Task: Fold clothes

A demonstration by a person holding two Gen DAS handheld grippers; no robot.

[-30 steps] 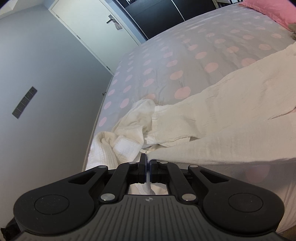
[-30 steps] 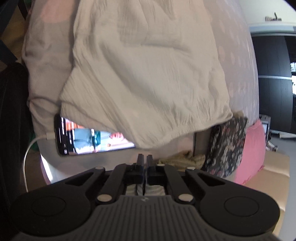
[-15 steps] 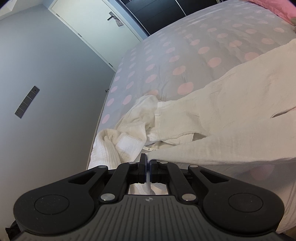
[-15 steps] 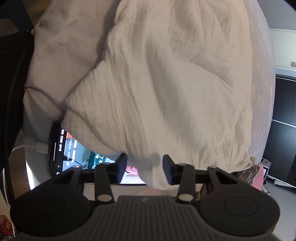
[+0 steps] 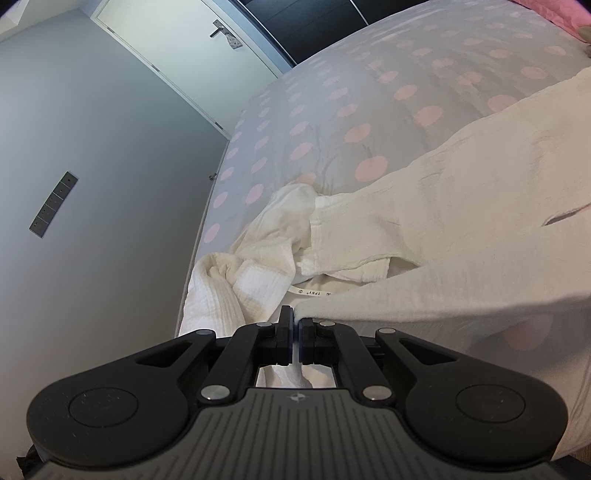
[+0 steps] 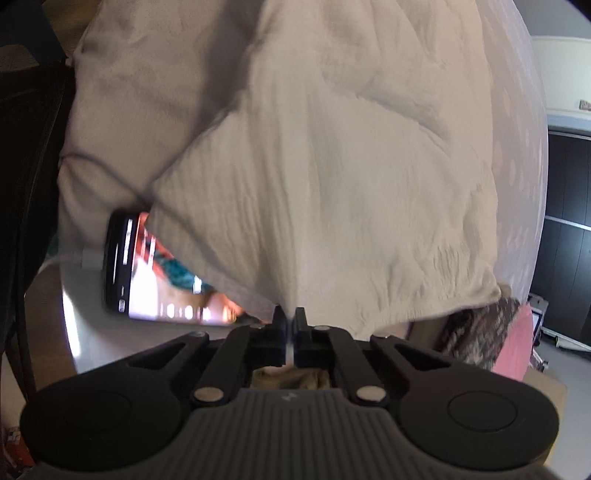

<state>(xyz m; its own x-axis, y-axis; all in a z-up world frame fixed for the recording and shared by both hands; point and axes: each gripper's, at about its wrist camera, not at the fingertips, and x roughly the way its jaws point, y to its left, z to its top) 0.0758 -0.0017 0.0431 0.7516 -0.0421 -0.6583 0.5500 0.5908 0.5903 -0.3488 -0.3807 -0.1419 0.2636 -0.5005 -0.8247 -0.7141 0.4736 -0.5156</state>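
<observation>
Left wrist view: left gripper [image 5: 294, 320] closed, pinching an edge of the cream garment [image 5: 461, 229]; garment spread over the polka-dot bedspread [image 5: 369, 92], one end bunched near the bed's edge.
Right wrist view: right gripper [image 6: 290, 322] closed, clamping the garment's hem [image 6: 332, 184]; lit phone [image 6: 147, 273] partly under the fabric.

Home bedroom: polka-dot bed [image 5: 369, 85], pink pillow [image 5: 554, 11], door [image 5: 184, 48].

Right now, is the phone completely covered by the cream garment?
No, the lit phone is only partly under the cream garment; most of its screen shows.
</observation>
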